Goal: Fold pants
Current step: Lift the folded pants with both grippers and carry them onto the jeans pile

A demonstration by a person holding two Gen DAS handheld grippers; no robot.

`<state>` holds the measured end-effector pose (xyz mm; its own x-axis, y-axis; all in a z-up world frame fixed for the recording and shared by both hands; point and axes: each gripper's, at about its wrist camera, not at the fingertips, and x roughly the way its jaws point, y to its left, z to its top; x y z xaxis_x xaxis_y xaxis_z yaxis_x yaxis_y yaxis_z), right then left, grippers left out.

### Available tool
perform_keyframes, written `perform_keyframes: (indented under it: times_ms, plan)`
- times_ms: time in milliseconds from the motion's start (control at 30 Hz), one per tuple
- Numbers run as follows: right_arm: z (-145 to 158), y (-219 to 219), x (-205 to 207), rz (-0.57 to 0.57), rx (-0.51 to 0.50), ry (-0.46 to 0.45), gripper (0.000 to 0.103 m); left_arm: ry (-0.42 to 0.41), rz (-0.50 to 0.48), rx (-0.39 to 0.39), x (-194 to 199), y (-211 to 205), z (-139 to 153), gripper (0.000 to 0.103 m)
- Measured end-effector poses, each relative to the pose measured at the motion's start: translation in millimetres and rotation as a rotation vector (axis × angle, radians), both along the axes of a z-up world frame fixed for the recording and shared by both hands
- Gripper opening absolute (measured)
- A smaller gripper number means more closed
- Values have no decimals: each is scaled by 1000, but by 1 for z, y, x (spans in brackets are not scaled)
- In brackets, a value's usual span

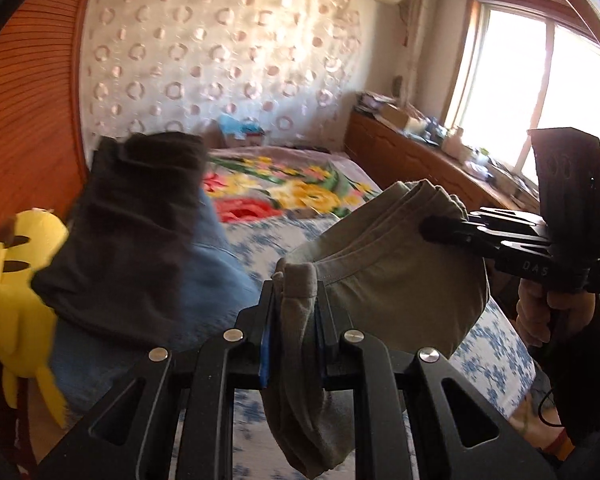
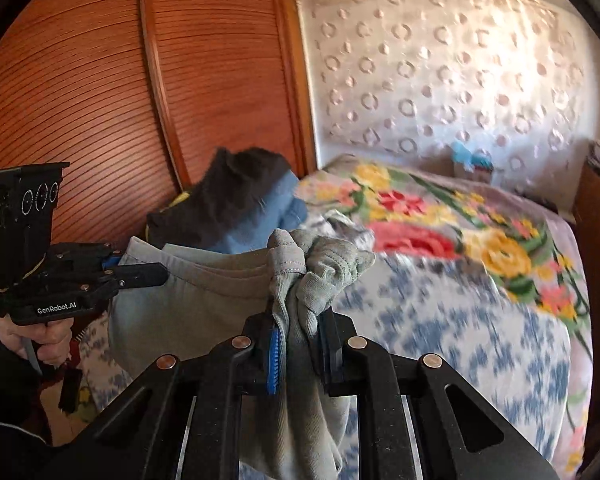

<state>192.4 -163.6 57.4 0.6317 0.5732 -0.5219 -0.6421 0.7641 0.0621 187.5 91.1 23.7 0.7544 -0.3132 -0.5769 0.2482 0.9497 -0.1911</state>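
Grey-green pants (image 1: 384, 280) hang folded in the air above the bed, held between both grippers. My left gripper (image 1: 296, 296) is shut on one bunched corner of the pants; it also shows in the right wrist view (image 2: 156, 274) at the left. My right gripper (image 2: 300, 328) is shut on the other bunched corner (image 2: 320, 268); in the left wrist view it (image 1: 432, 226) pinches the pants from the right. The cloth sags between them and a fold hangs down under each gripper.
The bed (image 1: 260, 248) has a blue-white sheet and a floral blanket (image 2: 440, 216). A pile of dark and blue clothes (image 1: 132, 248) and a yellow plush toy (image 1: 16, 292) lie at its left by the wooden wardrobe (image 2: 120, 92). A wooden cabinet (image 1: 420, 160) runs under the window.
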Motion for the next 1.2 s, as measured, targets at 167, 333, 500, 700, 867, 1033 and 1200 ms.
perform_keyframes:
  times_ms: [167,333,500,700,867,1033,1200]
  plan:
    - [2,23,23,49,-6,-26,15,-21,65,-1,7,25,4,18]
    - [7,46,47,85,-26,-70,15,-51,130,-8,16,47,5,18]
    - [16,72,78,122,-71,-119,15,-68,175,-22,22,61,0,18]
    - [18,119,117,201,-136,-157,15,-76,222,-51,25,85,1,18]
    - [10,147,145,265,-168,-159,15,-65,261,-59,24,98,-1,18]
    - [2,168,166,317,-172,-158,15,-40,308,-64,23,113,-11,18]
    - [-5,187,180,342,-170,-149,15,-18,344,-43,25,120,-19,18]
